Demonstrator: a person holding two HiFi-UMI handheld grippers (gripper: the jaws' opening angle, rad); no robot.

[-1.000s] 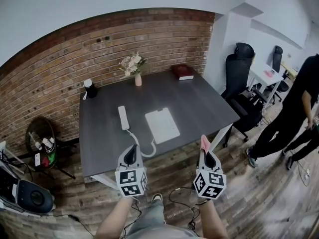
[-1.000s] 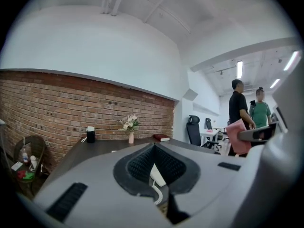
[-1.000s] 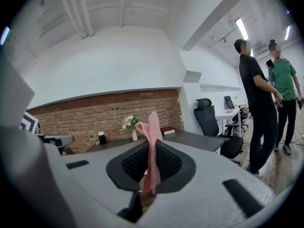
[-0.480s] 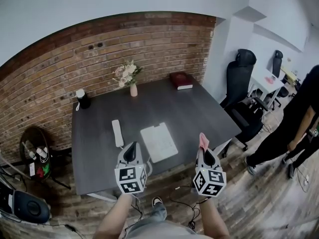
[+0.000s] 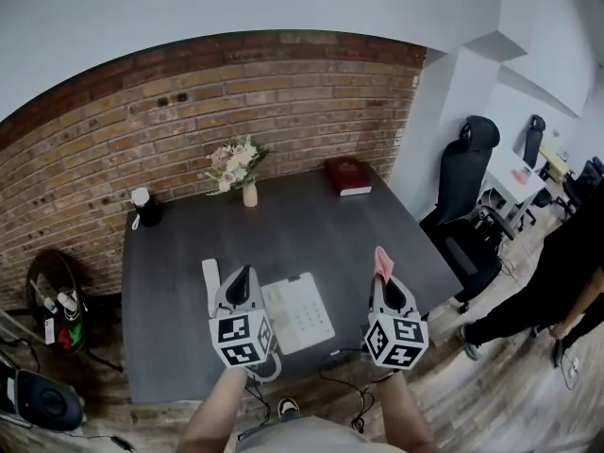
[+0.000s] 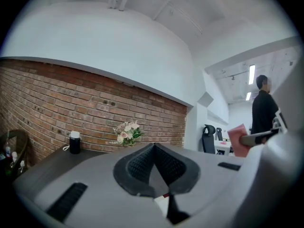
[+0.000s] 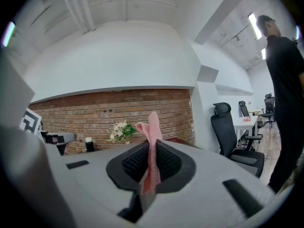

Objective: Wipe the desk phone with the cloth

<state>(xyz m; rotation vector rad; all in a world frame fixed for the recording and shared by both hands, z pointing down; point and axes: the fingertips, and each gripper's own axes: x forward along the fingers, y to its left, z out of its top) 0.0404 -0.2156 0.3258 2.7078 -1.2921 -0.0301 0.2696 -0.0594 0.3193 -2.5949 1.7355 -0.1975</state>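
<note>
Behind the desk phone (image 5: pixel 298 311) stand flowers (image 5: pixel 236 163) and book (image 5: pixel 347 175)

Our right gripper (image 5: pixel 384 284) faces bare desk (image 5: pixel 359 234) beyond its jaws; handset (image 5: pixel 209 281) and phone base (image 5: pixel 300 311) flank our left gripper (image 5: pixel 243 277).

Office corner with a brick back wall

A curved-looking red brick wall (image 5: pixel 236 92) runs behind a dark grey rectangular table (image 5: pixel 321 220), with plain white wall (image 5: pixel 236 8) above the brick and a white boxed corner pillar (image 5: pixel 444 111) at its right end. Grey-brown wood plank floor (image 5: pixel 500 404) surrounds the table. Right of the pillar stands a black high-backed office chair (image 5: pixel 472 168), and beyond it a small white desk (image 5: pixel 514 173) with a second black chair (image 5: pixel 535 132). Bright strip lights (image 6: pixel 251 74) hang from the white ceiling over that far area.
</note>
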